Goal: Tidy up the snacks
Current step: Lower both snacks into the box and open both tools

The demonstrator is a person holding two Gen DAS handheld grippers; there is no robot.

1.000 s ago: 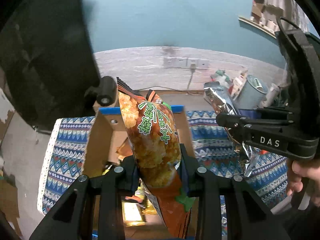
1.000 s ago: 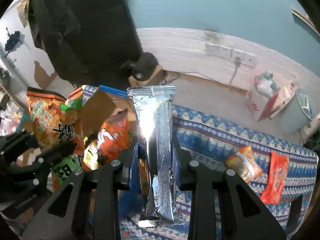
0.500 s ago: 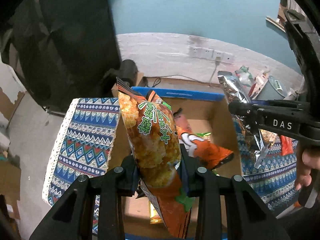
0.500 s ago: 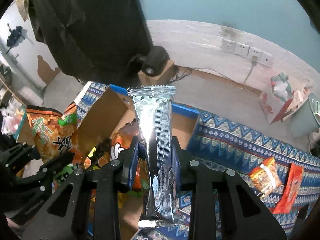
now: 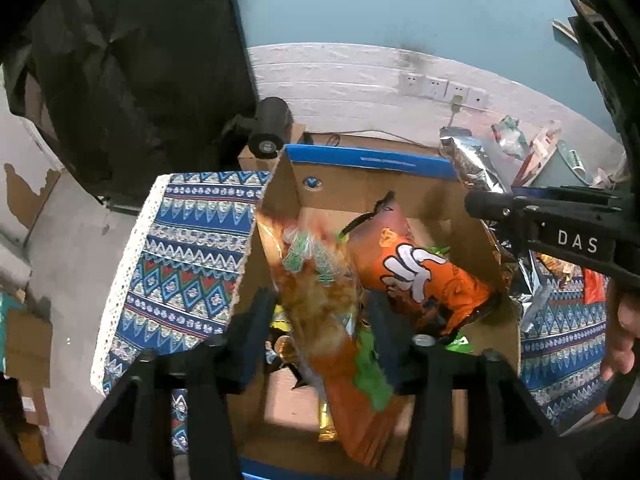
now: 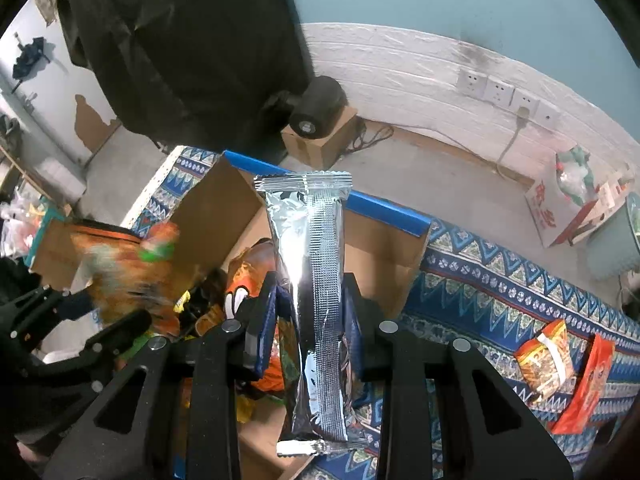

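Patterned cloth (image 6: 500, 292), silver packet (image 6: 312, 280) upright in right tool (image 6: 312, 312), possibly tilted.

A counter (image 6: 500, 304) draped in a blue zigzag-patterned cloth (image 5: 192, 248) carried an open cardboard box (image 5: 372, 188) (blue-taped along its rim). Well apart from the box, two small snack packets (image 6: 546, 364) lay side by side on the cloth, one orange-yellow, one red.

Right gripper (image 6: 310, 312) is clamping an upright silver foil packet (image 6: 314, 304) above a cardboard box (image 6: 224, 216) holding orange snack bags; two snack packets (image 6: 560, 372) are lying on the patterned cloth (image 6: 500, 292).
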